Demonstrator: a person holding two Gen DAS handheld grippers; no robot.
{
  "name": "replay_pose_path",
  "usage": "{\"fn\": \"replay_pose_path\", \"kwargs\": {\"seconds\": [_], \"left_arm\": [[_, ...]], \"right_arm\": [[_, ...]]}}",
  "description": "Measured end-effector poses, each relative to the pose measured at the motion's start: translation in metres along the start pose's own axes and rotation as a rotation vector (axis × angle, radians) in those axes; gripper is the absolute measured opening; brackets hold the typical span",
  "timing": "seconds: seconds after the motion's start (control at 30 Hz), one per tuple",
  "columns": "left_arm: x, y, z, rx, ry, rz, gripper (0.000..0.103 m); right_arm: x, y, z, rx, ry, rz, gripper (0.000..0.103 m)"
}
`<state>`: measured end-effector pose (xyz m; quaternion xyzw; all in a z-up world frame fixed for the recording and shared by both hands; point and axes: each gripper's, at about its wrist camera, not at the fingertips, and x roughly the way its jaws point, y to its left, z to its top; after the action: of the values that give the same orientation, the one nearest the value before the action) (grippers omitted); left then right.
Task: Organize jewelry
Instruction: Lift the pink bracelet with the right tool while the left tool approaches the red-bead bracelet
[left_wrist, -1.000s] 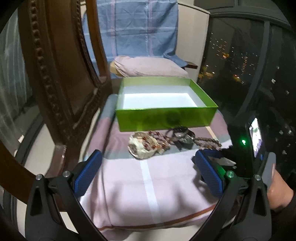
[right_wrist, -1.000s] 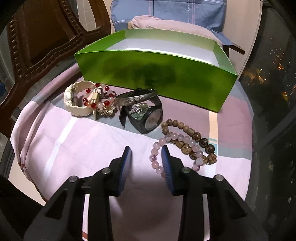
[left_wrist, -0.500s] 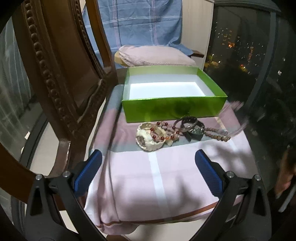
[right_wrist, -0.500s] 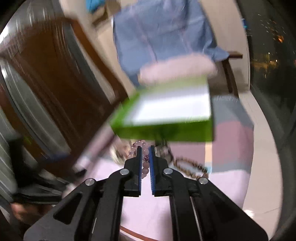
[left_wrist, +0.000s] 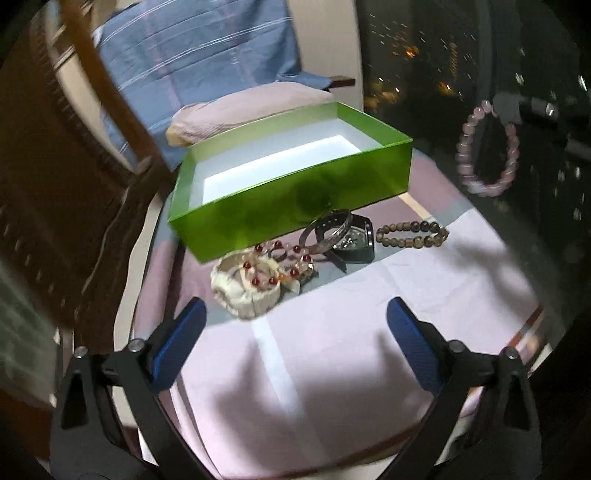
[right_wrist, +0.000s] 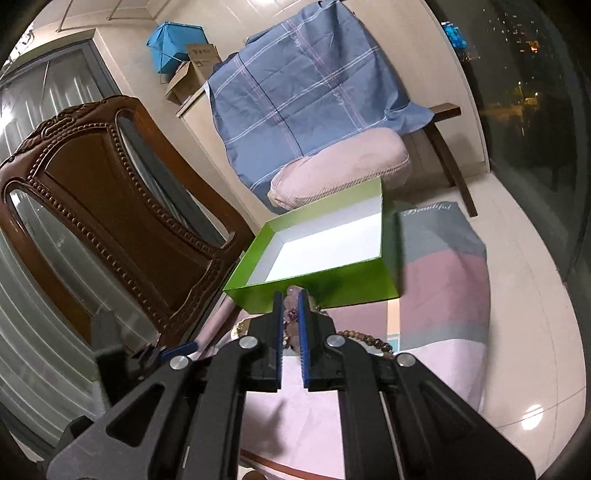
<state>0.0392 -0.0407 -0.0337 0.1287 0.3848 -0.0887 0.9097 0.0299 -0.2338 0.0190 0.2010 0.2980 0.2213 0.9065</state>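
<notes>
The right tongs (right_wrist: 290, 306) are clamped on the pink bead bracelet (left_wrist: 487, 149), pinching one bead of the loop so that the rest hangs free, a hold that suits carrying a limp string of beads without dragging it across the cloth. In the left wrist view the bracelet hangs in the air to the right of the green box (left_wrist: 295, 206), clear of the tabletop (left_wrist: 332, 362); its long axis runs top to bottom, with the narrow end up at the grip and the rounded end down. The box stands open at the far side of the pink cloth, its white floor bare, probably to receive each piece from above. The left tongs (left_wrist: 295, 332) stand wide with nothing between them, their jaws just starting to close, low over the cloth and pointed toward the cream bracelet (left_wrist: 245, 291). Behind it lie a red bead bracelet (left_wrist: 275, 264), a metal bangle (left_wrist: 328, 230) leaning on a black watch (left_wrist: 352, 242), and a brown bead bracelet (left_wrist: 412, 232) stretched left to right, all just in front of the box wall. A carved wooden chair (right_wrist: 110, 206) stands beside the tabletop.
</notes>
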Motion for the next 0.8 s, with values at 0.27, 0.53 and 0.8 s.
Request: {"fn": "replay_pose_path", "kwargs": {"seconds": [0.27, 0.53, 0.8], "left_arm": [[0.035, 0.010, 0.012, 0.030, 0.077, -0.025, 0.063], [0.064, 0.011, 0.015, 0.071, 0.119, -0.006, 0.046], [0.075, 0.010, 0.017, 0.068, 0.142, -0.025, 0.023]], "right_arm": [[0.012, 0.000, -0.007, 0.006, 0.061, -0.004, 0.008], [0.016, 0.002, -0.009, -0.008, 0.078, 0.001, 0.008], [0.020, 0.002, -0.009, -0.012, 0.090, -0.010, 0.008]]}}
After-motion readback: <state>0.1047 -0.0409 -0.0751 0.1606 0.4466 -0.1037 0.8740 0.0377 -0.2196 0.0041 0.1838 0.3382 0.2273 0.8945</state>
